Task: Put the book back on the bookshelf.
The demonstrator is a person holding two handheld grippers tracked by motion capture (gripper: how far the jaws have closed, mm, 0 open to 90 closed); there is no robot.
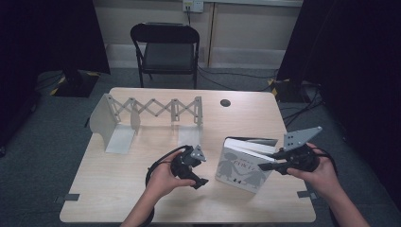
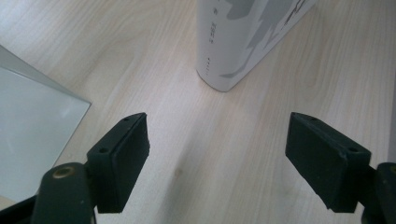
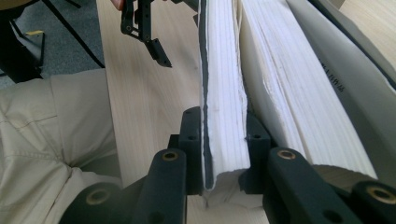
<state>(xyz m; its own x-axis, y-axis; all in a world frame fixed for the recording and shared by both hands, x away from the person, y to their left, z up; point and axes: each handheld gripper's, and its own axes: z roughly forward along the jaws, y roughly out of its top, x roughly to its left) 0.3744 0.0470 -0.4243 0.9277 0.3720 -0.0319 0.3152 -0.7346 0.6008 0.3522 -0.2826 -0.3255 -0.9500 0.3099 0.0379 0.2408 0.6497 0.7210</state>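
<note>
Right gripper is clamped on the front cover and a sheaf of pages of the white book, which lies open on the table straight ahead of it. Left gripper hangs with jaws apart and bare, the book's corner just beyond its tips.

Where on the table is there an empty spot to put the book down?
Bare wood lies left of the left hand-held gripper, up to the table's near-left edge, and between the folding rack and the round hole. It is crowded near the right, where the right hand-held gripper clamps the book.
</note>
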